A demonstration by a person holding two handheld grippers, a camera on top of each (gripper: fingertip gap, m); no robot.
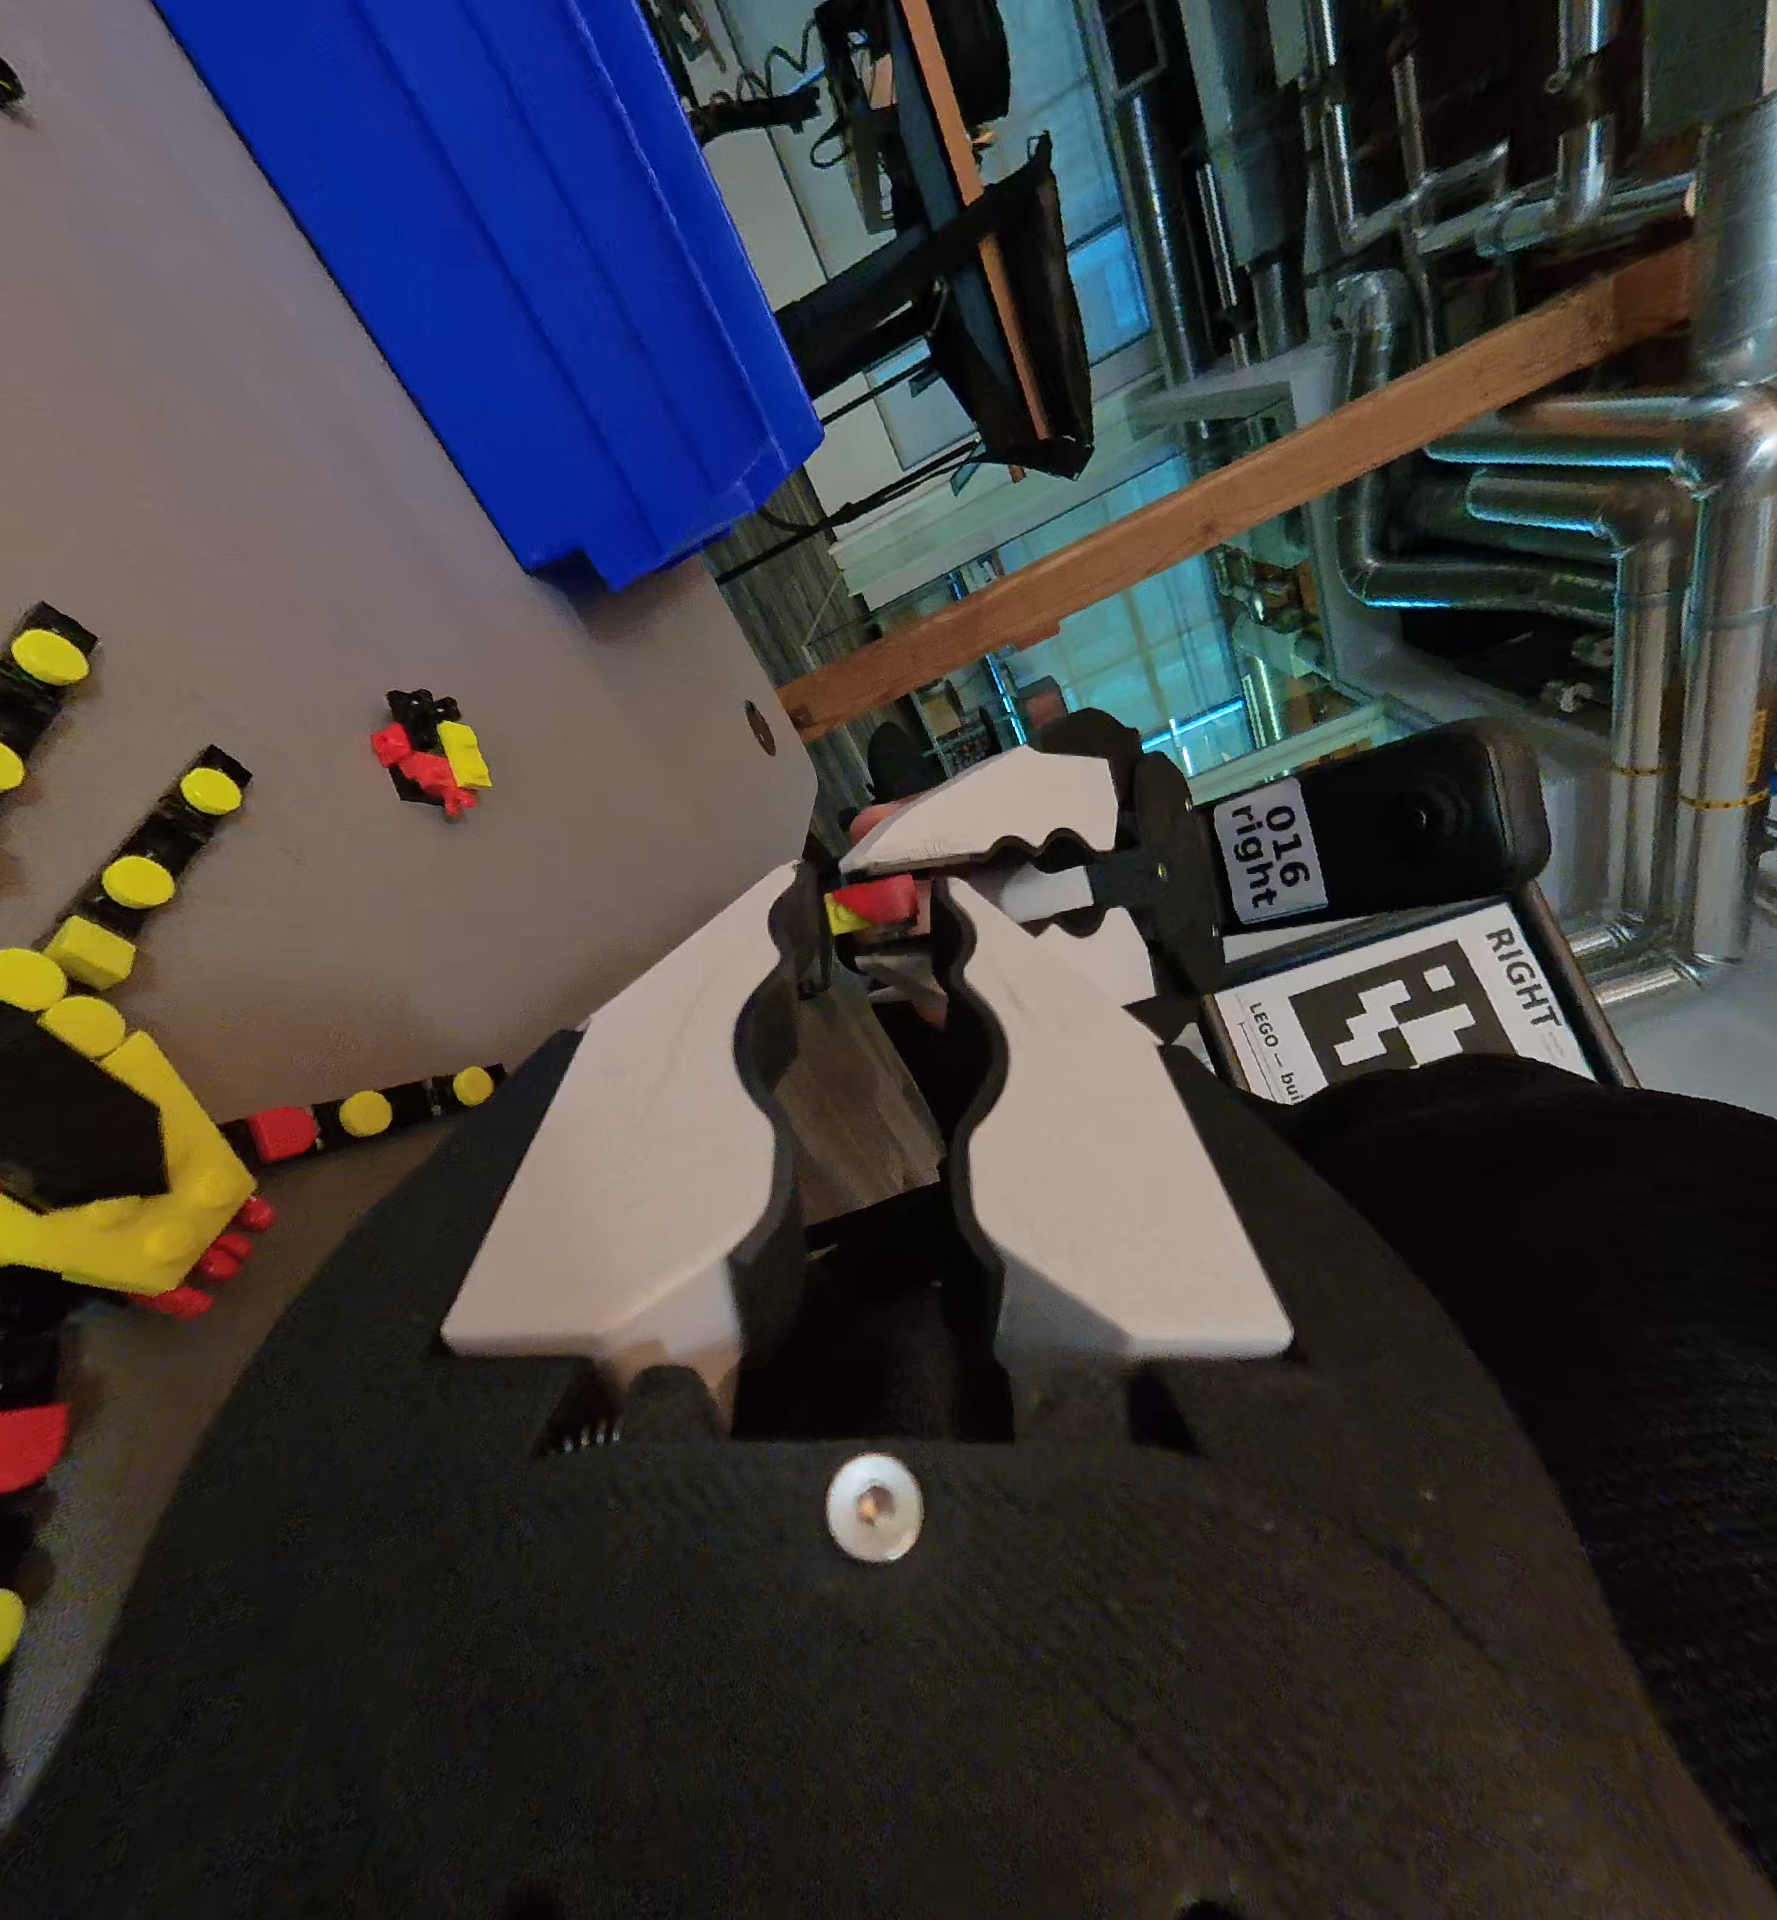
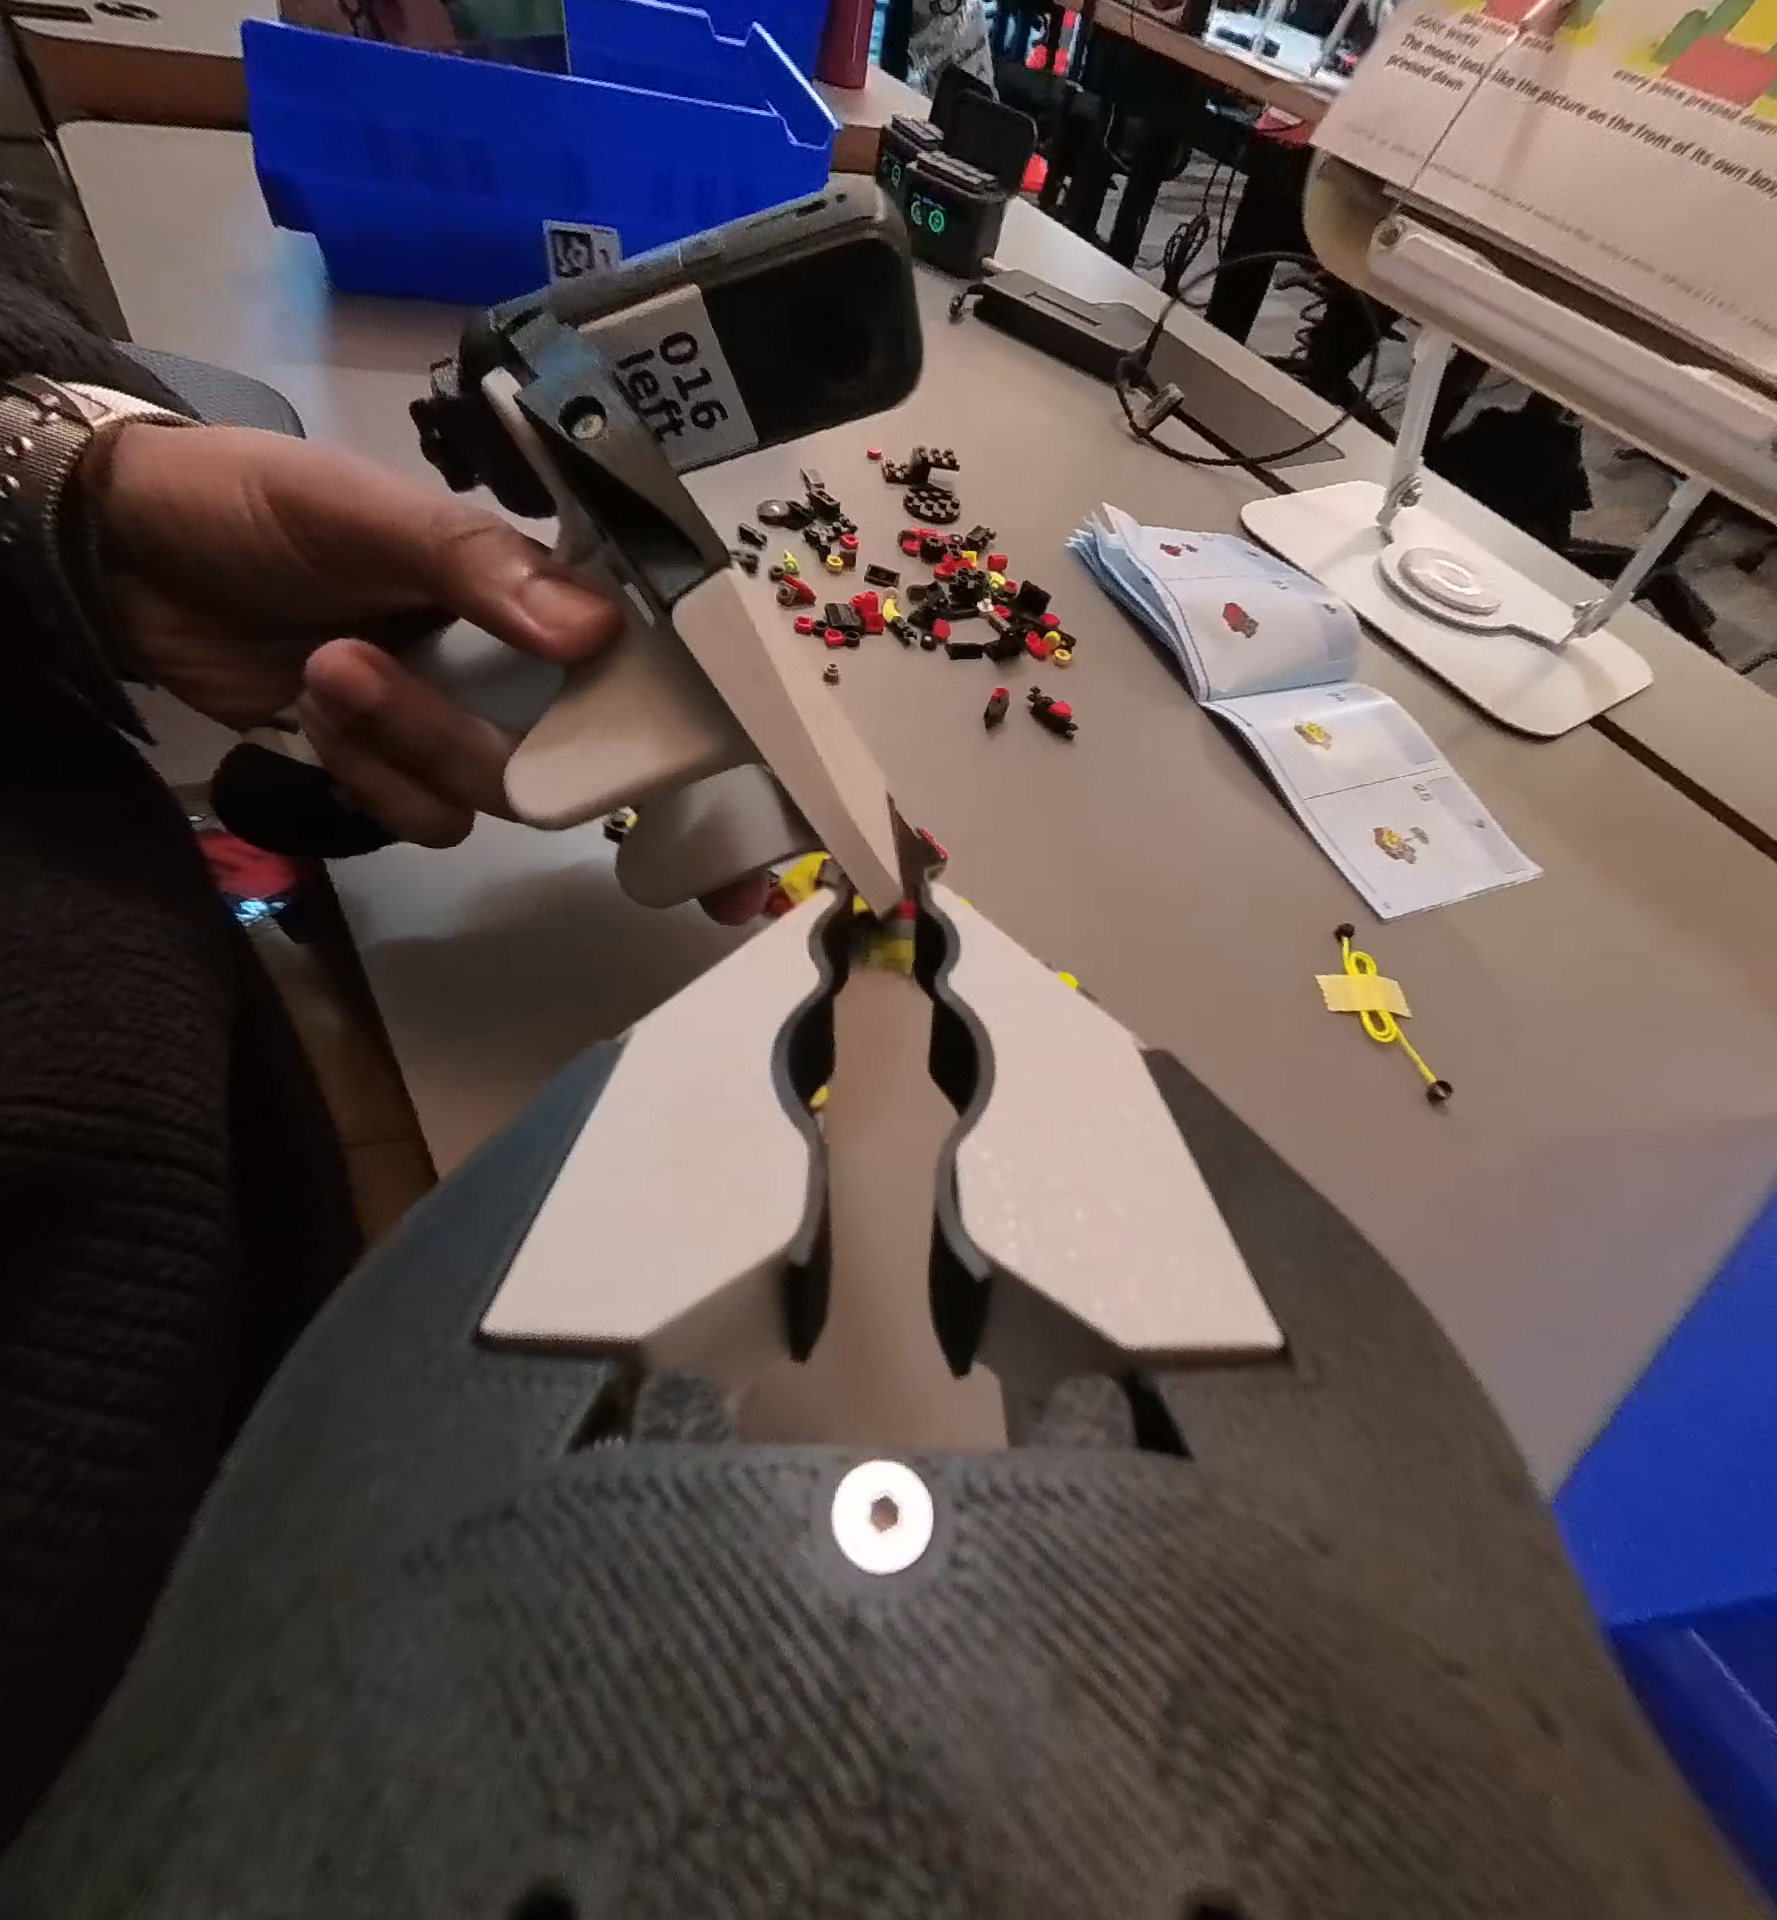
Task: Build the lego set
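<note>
Both grippers meet over the table edge on one small red, yellow and black lego assembly point(image 1: 879, 902). In the left wrist view my left gripper point(image 1: 876, 920) has its fingertips closed on it, and the right gripper point(image 1: 853, 864) comes in from the right, shut on the same piece. In the right wrist view my right gripper point(image 2: 879, 923) pinches the assembly point(image 2: 896, 940), and the left gripper point(image 2: 889, 891), held by a hand point(image 2: 344, 623), comes down onto it from the upper left. Most of the piece is hidden by the fingers.
A partly built yellow and black model point(image 1: 63, 1153), black strips with yellow tiles point(image 1: 162, 842) and a small red-black sub-assembly point(image 1: 432, 753) lie on the table. There are also a loose brick pile point(image 2: 925, 582), an open booklet point(image 2: 1279, 686), blue bins point(image 2: 510, 135) point(image 2: 1746, 1455), a yellow cord point(image 2: 1372, 1008) and a stand base point(image 2: 1435, 613). Only a small space, under 4 cm, lies between the two pairs of fingers.
</note>
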